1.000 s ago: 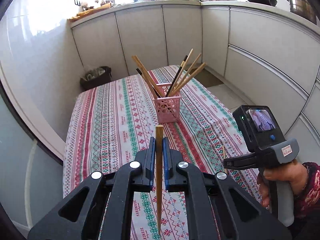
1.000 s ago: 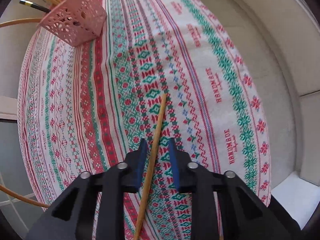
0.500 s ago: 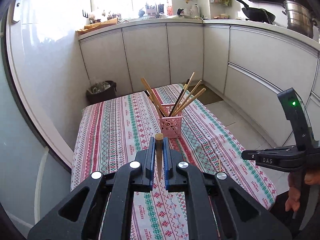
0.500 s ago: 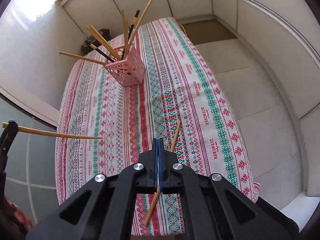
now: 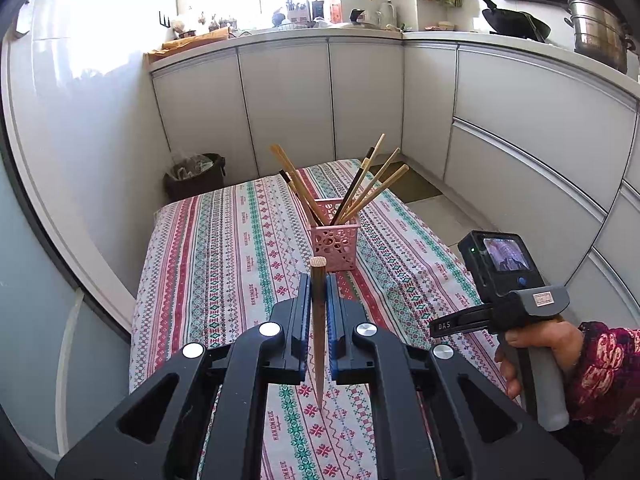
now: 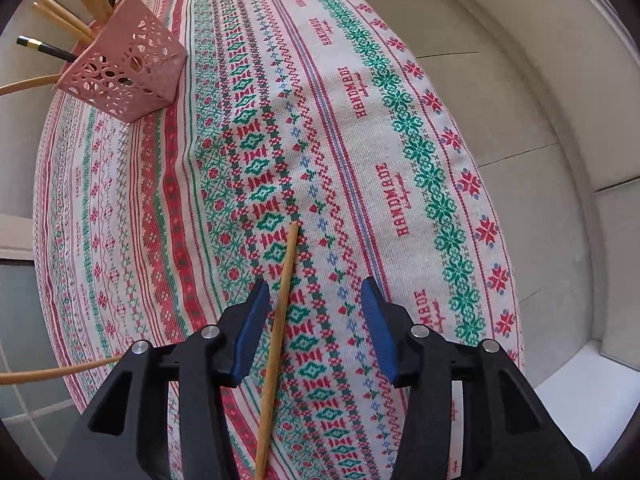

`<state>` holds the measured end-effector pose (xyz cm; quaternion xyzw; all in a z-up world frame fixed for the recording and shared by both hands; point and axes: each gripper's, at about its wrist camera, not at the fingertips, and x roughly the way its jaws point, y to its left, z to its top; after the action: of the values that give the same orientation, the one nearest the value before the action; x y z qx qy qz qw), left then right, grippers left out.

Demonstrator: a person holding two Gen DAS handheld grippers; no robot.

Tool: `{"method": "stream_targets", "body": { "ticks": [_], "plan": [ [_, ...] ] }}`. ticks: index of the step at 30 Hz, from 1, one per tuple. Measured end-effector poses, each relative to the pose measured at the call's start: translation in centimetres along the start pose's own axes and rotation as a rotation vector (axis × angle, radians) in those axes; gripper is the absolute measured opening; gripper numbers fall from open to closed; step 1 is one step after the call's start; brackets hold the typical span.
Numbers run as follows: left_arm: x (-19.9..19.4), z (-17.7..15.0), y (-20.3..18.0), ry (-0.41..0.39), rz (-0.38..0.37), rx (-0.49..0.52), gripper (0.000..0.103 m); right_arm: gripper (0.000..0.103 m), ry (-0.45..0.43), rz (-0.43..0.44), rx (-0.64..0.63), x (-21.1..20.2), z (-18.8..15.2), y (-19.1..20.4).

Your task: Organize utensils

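Observation:
My left gripper (image 5: pixel 319 292) is shut on a brown wooden chopstick (image 5: pixel 319 332) that stands tip-down between its pads, above the patterned tablecloth (image 5: pixel 224 264). Beyond it stands a pink perforated basket (image 5: pixel 335 240) holding several chopsticks. In the right wrist view my right gripper (image 6: pixel 314 308) points down close to the cloth and its jaws are opening. A light wooden chopstick (image 6: pixel 280 312) lies flat on the cloth between them, near the left pad, with neither pad pressing it. The pink basket (image 6: pixel 124 76) sits at upper left.
A hand (image 5: pixel 536 344) grips the right gripper's handle at the table's right edge. A dark waste bin (image 5: pixel 196 176) stands beyond the far left corner. White cabinets (image 5: pixel 288 104) ring the table, with a wok (image 5: pixel 512 20) and a pot (image 5: pixel 596 40) on the counter.
Half a second ago the right gripper was shut and higher above the table. Now it is low, with jaws spread astride the lying chopstick. The left gripper still holds its chopstick.

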<state>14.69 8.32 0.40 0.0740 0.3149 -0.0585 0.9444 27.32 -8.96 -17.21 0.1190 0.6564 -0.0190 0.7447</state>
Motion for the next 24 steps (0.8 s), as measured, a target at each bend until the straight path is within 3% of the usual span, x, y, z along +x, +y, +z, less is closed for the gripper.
{"method": "stream_targets", "body": {
  "ticks": [2,3,4,8,14,17,24],
  "plan": [
    [0.2,0.1,0.0,-0.001,-0.002,-0.002,0.007,0.044,-0.01,-0.021,-0.016,0.2,0.6,0.9],
    [0.3,0.1,0.0,-0.002,-0.002,-0.003,0.007,0.018,-0.011,-0.038,-0.029,0.4,0.8,1.3],
    [0.3,0.1,0.0,-0.002,-0.002,-0.004,0.007,0.007,-0.004,-0.048,-0.036,0.5,0.9,1.5],
    [0.3,0.3,0.3,0.002,-0.004,-0.015,0.007,0.005,-0.03,0.065,0.01,-0.5,-0.2,1.0],
    [-0.6,0.8,1.4,-0.004,-0.083,-0.089,0.007,0.005,-0.421,0.271,-0.13,-11.3,-5.9,0.6],
    [-0.8,1.6,2.2,-0.011,-0.178,-0.176,0.007,0.005,-0.594,0.303,-0.225,-16.4,-8.8,0.7],
    [-2.3,3.9,0.7,-0.076,-0.152,-0.146,0.007,0.005,-0.713,0.316,-0.294,-22.9,-10.0,2.5]
  ]
}}
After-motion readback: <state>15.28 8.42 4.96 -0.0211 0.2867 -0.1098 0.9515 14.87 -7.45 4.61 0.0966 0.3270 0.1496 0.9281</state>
